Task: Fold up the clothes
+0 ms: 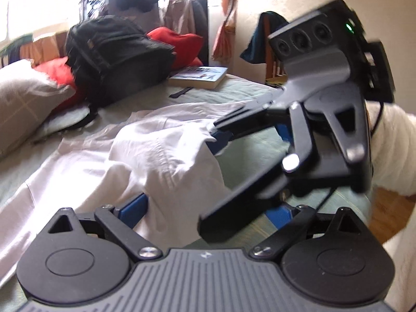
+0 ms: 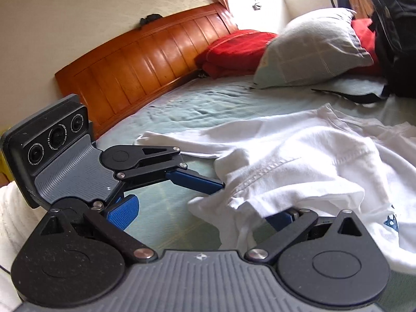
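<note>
Standing by the bed, I saw a white T-shirt (image 2: 312, 156) lying rumpled on the green sheet (image 2: 208, 104), nearer the foot than the grey pillow (image 2: 312, 49) and the black backpack (image 1: 114, 57) at the far side. It was not folded: one hemmed edge was bunched up off the sheet in the near part, while the rest spread away in loose creases. The left gripper (image 1: 205, 208) had its jaws spread wide, with cloth hanging over only one blue finger (image 1: 132, 208), so it clamped nothing. The right gripper (image 2: 202, 213) also stood wide, with the raised edge draped across one of its fingers, the other finger bare above the sheet. The two tools sat close together, almost touching, at the same bunch of fabric. To my eye that fitted either an edge about to be pinched for a fold or one just let go. Whichever it was, a good fold seemed to call for a bite on the stitched hem itself, through a single layer and not the whole bunch. The grippers would want to be set well apart along that edge, so the cloth hung taut between them. The wrinkled body looked likely to trap creases unless drawn flat, and thin cotton slung over one finger could easily slide off.
</note>
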Action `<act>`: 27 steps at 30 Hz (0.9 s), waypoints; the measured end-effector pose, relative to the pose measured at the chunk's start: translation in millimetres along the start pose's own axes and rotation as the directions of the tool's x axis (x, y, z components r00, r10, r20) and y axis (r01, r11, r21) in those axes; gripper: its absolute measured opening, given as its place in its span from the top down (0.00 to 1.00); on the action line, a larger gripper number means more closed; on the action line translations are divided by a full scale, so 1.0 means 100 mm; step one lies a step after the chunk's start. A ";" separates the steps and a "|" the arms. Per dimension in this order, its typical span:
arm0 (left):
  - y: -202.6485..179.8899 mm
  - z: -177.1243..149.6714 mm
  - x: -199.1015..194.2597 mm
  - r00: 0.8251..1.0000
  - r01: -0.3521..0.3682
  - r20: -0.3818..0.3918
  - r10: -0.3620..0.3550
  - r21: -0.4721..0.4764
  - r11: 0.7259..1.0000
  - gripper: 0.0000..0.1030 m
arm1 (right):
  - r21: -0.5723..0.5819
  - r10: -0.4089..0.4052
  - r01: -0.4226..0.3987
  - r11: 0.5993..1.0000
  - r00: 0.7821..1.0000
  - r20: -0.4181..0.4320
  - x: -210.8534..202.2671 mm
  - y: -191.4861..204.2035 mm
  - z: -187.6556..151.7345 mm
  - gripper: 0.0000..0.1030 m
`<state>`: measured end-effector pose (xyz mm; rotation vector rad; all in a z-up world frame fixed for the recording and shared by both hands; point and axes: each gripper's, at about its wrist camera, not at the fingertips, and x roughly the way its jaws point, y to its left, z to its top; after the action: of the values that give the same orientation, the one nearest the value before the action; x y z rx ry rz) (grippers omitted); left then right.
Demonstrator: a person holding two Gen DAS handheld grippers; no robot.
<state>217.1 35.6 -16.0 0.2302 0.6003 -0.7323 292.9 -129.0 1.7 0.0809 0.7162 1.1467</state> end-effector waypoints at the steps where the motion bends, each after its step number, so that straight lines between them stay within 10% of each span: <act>1: -0.07 -0.01 -0.06 1.000 0.006 0.005 -0.007 0.026 1.000 0.07 | -0.001 0.006 -0.006 1.000 1.000 0.004 -0.04 0.05 -0.01 0.00; 7: -0.60 -0.15 -0.41 1.000 -0.004 -0.001 0.004 0.213 0.977 0.07 | -0.009 0.011 -0.011 1.000 1.000 -0.005 -0.41 0.39 -0.13 0.00; 17: -0.65 -0.52 -0.50 0.985 -0.140 -0.100 0.144 0.048 0.989 0.07 | 0.062 -0.190 0.194 0.979 0.980 -0.063 -0.83 0.45 -0.65 0.00; 27: -0.72 -0.61 -0.50 0.964 -0.237 -0.129 0.234 -0.009 0.971 0.07 | 0.219 -0.209 0.207 0.954 0.978 -0.014 -0.80 0.26 -0.95 0.11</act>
<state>111.4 35.5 -35.5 0.3223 0.6896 -0.4821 202.0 -214.1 -23.0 0.1927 0.8215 0.8627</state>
